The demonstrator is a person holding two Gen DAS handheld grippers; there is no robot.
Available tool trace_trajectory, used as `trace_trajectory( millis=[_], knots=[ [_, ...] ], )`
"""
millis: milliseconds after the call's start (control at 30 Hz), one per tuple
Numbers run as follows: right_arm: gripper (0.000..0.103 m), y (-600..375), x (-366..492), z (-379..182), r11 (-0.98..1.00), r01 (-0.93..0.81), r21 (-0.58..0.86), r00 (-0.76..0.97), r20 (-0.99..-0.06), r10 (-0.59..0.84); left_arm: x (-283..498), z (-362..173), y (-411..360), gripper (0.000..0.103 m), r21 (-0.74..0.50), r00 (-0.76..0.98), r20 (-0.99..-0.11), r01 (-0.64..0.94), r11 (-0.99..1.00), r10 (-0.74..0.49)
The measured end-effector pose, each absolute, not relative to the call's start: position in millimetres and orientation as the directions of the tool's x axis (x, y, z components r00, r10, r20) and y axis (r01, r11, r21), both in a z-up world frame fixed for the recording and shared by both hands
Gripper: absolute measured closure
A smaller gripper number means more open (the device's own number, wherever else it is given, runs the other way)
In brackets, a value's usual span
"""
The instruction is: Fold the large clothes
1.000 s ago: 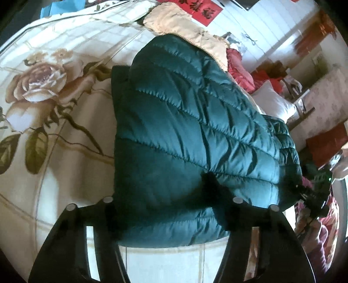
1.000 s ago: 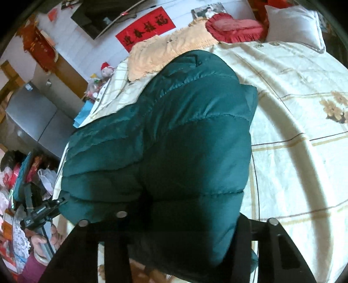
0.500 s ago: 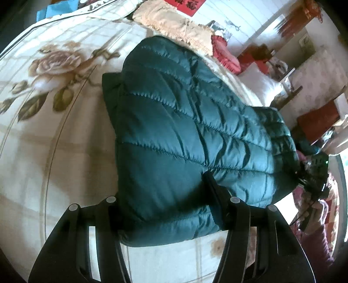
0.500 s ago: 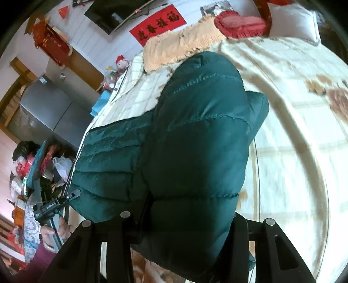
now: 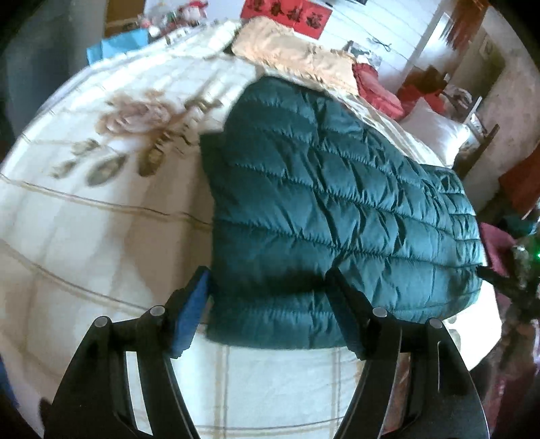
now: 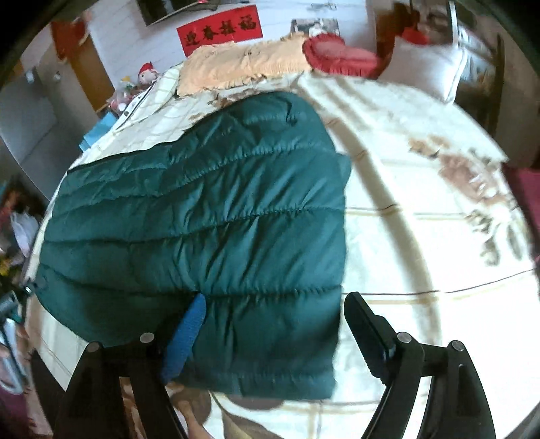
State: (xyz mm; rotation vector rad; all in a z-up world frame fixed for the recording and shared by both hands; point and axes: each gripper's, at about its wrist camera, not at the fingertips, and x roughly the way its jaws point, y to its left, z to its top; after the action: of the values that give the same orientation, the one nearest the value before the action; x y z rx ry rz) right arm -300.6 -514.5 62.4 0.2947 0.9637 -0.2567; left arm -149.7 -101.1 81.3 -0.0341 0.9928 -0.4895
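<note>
A: Where is the dark green quilted puffer jacket [image 5: 320, 209] right now?

B: It lies folded on the bed, on the cream floral bedspread [image 5: 84, 229], with its near hem toward both cameras. In the right wrist view the same jacket [image 6: 202, 229] spreads from the left edge of the bed toward the middle, its right side ending in a straight folded edge.

A: And the left gripper [image 5: 266, 290]?

B: Its jaws have just been opening. The blue-padded finger stands just off the jacket's near left corner, the other finger lies over the quilted top, and the hem sits between them, but the pads do not press on it, so it is released.

A: The right gripper [image 6: 273, 304]?

B: Also just opened, and wide. The blue pad rests on the jacket's upper surface near the hem; the black finger stands beside the jacket's right edge over the bedspread. The near right corner is between the fingers, unclamped.

A: Anything else on the bed?

B: At the far end a peach fringed blanket [image 6: 243, 64], a red cushion [image 6: 337, 54] beside it and a white pillow [image 6: 428, 67] further right. A red banner [image 6: 219, 32] with black characters hangs on the wall behind
</note>
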Motion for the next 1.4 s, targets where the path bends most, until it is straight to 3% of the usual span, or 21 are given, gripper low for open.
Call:
trace_trajectory(
  millis=[400,800,1400],
  knots=[
    [0.021,-464.6,-338.6,95.9,0.927,0.371,0.062,0.622,-0.758,-0.198,-214.9,124.9,-134.6,0.033,-0.035,0.661,-0.679,0.406,0.913,-0.32],
    [0.018,-409.2,-337.6,101.7,0.931,0.36,0.055,0.68,-0.698,-0.222,-244.1,120.5,-190.0,0.033,-0.009,0.675,-0.656,0.441,0.897,-0.338],
    [0.018,-383.7,-337.7,109.1,0.937,0.34,0.08,0.717,-0.667,-0.203,-248.8,127.8,-186.6,0.033,-0.017,0.723,-0.606,0.406,0.914,-0.332]
  ],
)
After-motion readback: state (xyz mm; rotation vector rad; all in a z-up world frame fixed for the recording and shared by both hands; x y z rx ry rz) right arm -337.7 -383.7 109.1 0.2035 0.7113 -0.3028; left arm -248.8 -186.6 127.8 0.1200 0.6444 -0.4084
